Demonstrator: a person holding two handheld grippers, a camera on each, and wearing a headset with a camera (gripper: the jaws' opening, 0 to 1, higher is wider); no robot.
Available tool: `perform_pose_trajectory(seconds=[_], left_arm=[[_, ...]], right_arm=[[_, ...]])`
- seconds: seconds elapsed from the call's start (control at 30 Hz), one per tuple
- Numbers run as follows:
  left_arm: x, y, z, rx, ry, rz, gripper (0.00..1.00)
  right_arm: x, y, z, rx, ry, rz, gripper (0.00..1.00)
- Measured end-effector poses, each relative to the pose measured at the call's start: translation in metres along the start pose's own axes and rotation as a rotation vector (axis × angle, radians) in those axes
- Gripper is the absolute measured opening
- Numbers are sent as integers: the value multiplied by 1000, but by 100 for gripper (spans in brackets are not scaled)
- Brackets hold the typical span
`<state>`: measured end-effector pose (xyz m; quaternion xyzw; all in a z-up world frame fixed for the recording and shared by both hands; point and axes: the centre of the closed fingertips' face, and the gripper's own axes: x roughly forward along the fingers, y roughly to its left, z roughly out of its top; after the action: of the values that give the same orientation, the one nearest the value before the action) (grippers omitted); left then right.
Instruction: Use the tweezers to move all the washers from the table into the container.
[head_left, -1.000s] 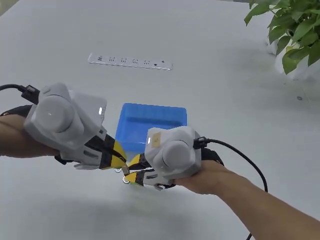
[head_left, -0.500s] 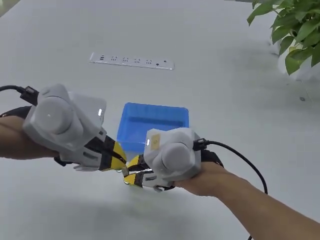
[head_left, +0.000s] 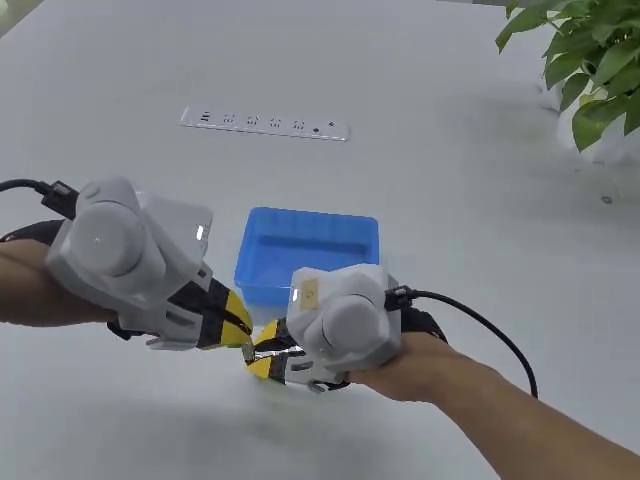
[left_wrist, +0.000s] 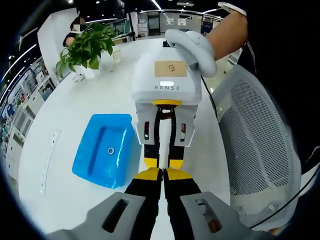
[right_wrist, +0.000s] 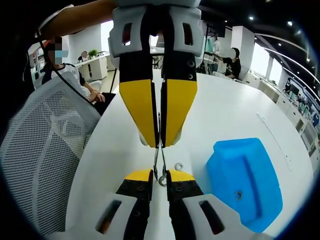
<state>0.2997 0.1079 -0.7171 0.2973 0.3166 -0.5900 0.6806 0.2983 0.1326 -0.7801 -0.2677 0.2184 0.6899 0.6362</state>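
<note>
Two claws meet tip to tip on the white desk (head_left: 450, 200) in the head view, just in front of the blue container (head_left: 300, 216). The left claw (head_left: 240, 335) comes in from the left and the right claw (head_left: 262, 362) from the right, each held in a hand. A power strip (head_left: 265, 123) lies farther back on the desk, well beyond the container, and a plant (head_left: 590, 60) stands at the far right corner.

From the left gripper view, the left claw's black jaws with yellow tips are pressed close together, pointing straight at the right claw. The container sits to the left with one washer (left_wrist: 110, 150) lying on its floor. A mesh chair (left_wrist: 255, 150) stands off the desk's right edge.

From the right gripper view, the left claw hangs down from the top, pinching the tweezers (right_wrist: 159, 145) between its yellow jaws. The tweezers reach down into the narrow gap between the right claw's yellow tips; whether those tips press on them cannot be told. A small ring (right_wrist: 162, 182), seemingly a washer, sits at the tweezers' points. A second washer (right_wrist: 178, 165) lies on the desk just beside them, apart from the container to its right.
</note>
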Motion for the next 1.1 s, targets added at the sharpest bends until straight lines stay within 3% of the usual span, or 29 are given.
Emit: perform_pose_trajectory(seconds=[1.1], left_arm=[[0,1,3,-10,-9,0,6]], right_arm=[[-3,-2,-1,17,9,-19,9]])
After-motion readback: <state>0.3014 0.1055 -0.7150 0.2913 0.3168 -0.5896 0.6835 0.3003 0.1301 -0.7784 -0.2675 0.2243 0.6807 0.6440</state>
